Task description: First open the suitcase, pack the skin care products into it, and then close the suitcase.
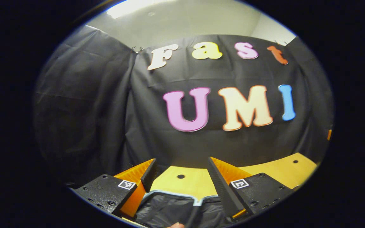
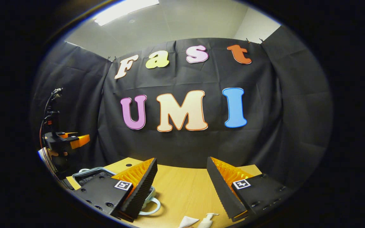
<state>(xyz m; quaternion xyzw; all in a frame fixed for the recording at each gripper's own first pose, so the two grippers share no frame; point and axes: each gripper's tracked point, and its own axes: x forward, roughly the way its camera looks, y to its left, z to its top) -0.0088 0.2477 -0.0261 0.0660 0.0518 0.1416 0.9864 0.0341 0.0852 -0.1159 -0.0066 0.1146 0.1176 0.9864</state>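
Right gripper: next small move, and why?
Probably lower the open right gripper toward the pump bottle at the table's near edge. The suitcase already lies open under the left gripper, its dark lining showing, and the bottle and a white packet beside it are still unpacked.

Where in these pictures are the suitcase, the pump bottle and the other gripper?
suitcase (image 1: 169, 209): left gripper view, dark lining.
pump bottle (image 2: 207, 220): right gripper view, white pump head.
left gripper (image 2: 80, 140): right gripper view, orange finger end.
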